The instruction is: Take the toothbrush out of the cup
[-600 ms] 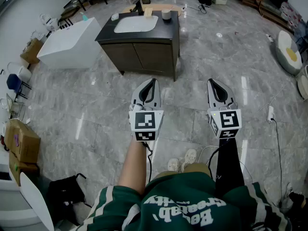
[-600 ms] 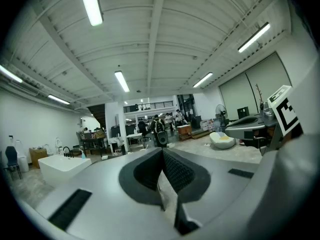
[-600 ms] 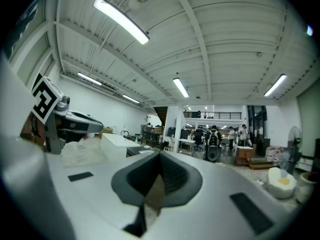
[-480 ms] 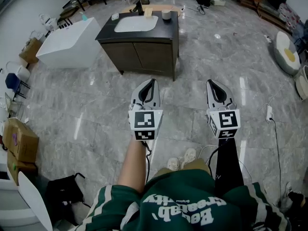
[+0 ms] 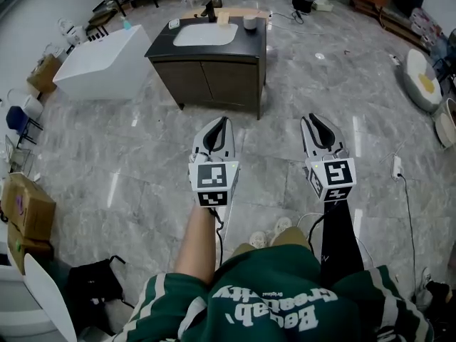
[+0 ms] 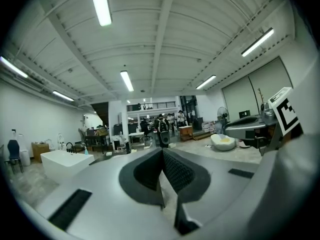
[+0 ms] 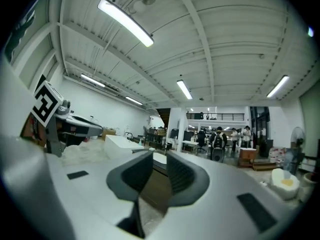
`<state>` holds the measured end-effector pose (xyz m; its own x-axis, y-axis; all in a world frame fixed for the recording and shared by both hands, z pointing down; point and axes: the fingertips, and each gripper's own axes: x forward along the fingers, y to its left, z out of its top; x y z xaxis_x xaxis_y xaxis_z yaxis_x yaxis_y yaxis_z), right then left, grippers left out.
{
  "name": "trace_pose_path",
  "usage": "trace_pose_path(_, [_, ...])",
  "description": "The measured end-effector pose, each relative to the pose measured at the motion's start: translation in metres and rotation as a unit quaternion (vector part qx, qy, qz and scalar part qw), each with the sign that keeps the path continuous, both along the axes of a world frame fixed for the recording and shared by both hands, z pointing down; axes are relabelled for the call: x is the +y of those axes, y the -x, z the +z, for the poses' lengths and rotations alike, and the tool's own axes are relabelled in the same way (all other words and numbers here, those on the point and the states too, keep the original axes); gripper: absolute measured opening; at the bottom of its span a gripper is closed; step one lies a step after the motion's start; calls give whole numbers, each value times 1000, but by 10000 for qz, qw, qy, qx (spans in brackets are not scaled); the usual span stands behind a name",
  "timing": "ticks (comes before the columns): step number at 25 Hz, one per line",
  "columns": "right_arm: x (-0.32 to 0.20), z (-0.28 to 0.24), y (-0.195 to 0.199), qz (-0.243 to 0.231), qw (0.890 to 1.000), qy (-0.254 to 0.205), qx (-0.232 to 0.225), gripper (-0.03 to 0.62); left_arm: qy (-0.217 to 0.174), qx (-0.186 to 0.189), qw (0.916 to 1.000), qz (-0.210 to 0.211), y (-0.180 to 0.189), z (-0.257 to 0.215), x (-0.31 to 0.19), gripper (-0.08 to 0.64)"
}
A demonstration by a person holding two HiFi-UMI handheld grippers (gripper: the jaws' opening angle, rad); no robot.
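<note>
A small white cup (image 5: 249, 22) stands at the back right corner of a dark vanity top (image 5: 160, 50), far ahead of me across the floor. It is too small to show a toothbrush. The person holds both grippers level at waist height, well short of the vanity. My left gripper (image 5: 225, 122) has its pads meeting at the tips (image 6: 162, 151), with nothing in them. My right gripper (image 5: 311, 118) stands slightly open, a narrow empty gap between its pads (image 7: 160, 156). Through that gap the vanity's brown cabinet (image 7: 156, 186) shows.
The vanity holds a white sink basin (image 5: 205, 34). A white bathtub (image 5: 107, 63) stands to its left. Cardboard boxes (image 5: 28, 212) and a black bag (image 5: 96, 283) lie at the left. A power strip and cable (image 5: 397, 167) lie at the right. People stand far behind.
The vanity has shifted slightly right in the head view. The right gripper has edged a little up and left. The left gripper has kept its place.
</note>
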<state>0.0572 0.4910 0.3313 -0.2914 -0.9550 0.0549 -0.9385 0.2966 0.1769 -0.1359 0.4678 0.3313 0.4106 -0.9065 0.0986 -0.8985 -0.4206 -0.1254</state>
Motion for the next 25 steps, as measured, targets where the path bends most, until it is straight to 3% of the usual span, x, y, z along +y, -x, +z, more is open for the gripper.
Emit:
trace_pose_path(2, [1, -2, 5, -15, 10000, -33, -12, 126, 0, 11, 10000, -5, 4, -1, 2, 0])
trace_pose_path(6, [-4, -6, 11, -41, 9999, -96, -30, 175, 13, -11, 10000, -17, 11, -2, 0, 0])
trace_pose_path(14, [-38, -6, 4, -123, 9998, -173, -60, 210, 26, 51, 10000, -46, 4, -2, -28, 0])
trace_pose_path(25, [-146, -4, -15, -311, 9988, -242, -281, 222, 21, -29, 9999, -159, -23, 2, -127, 0])
